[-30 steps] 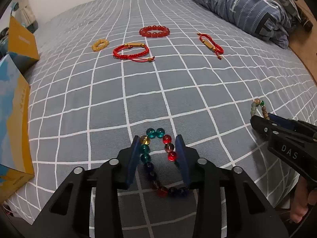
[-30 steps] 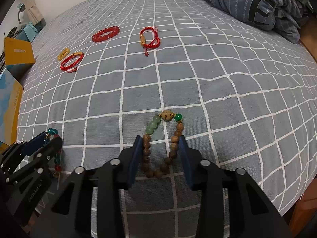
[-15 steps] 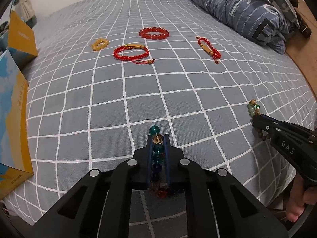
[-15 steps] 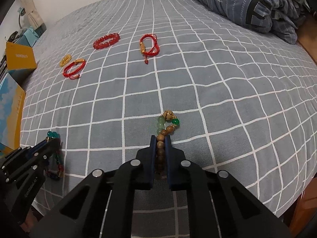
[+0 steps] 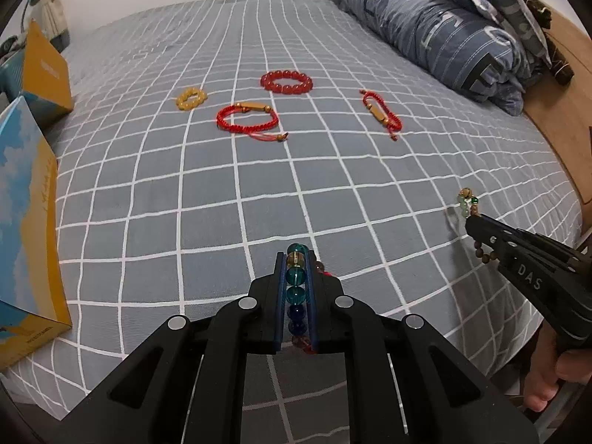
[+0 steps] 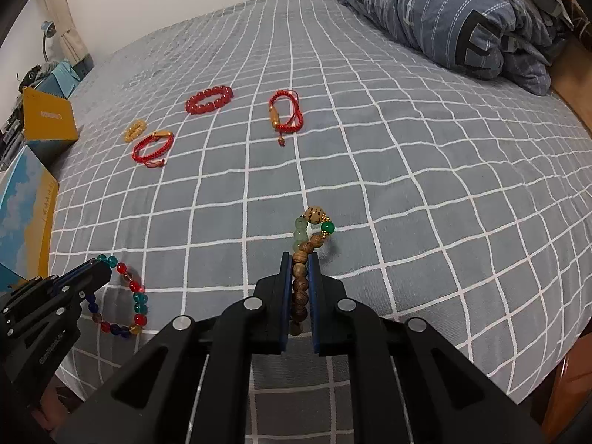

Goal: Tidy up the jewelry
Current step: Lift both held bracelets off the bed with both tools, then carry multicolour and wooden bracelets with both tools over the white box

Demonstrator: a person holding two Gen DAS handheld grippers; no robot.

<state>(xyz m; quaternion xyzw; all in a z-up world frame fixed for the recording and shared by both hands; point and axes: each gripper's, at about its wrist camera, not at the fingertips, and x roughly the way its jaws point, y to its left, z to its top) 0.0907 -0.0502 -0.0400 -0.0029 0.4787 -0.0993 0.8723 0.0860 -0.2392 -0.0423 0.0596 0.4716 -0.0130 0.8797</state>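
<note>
Bracelets sit in both my grippers at the near edge of the bed (image 5: 207, 192). My left gripper (image 5: 296, 259) has its fingers pinched on one side of the glass bracelet (image 5: 296, 277), teal and amber beads lined up between the blue pads; the right wrist view shows the rest of its loop (image 6: 125, 307) lying on the grid sheet. My right gripper (image 6: 299, 262) is clamped on the wooden bracelet (image 6: 301, 277), its green beads and pale carved bead sticking out past the fingertips. Farther up the bed lie four more: a yellow ring (image 5: 190, 98), a red cord bracelet (image 5: 247, 120) just beside it, a red bead bracelet (image 5: 286, 82) and a second cord bracelet (image 5: 381, 114) off to the right. Boxes (image 5: 26, 229) stand along the left edge, a folded duvet (image 5: 444, 26) at the far right.
</note>
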